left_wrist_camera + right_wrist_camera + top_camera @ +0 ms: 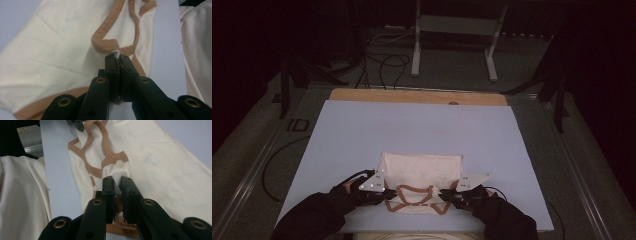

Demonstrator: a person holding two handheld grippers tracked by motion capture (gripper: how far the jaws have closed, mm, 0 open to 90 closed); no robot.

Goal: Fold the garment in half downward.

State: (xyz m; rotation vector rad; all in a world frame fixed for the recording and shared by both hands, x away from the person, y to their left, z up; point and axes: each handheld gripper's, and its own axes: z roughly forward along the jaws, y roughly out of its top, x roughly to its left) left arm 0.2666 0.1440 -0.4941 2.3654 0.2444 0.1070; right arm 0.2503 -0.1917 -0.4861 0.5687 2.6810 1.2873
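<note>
Both claws (388,194) (445,196) pinch top (421,175) hem, near table (362,130) edge

Count: 1 cream garment (422,175) w/ tan straps, lying on 1 table (412,125) w/ pale blue top. 2 tools: left tool (384,194) and right tool (446,195), 1 per hand, each w/ 2 black jaws pinched on the garment's edge. 2 dark sleeves at the near edge. 1 metal stand (457,30) on the floor beyond the table.

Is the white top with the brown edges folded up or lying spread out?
Folded. The top lies as a neat rectangle on the table, brown straps bunched at the near edge, pinched by both grippers.
</note>
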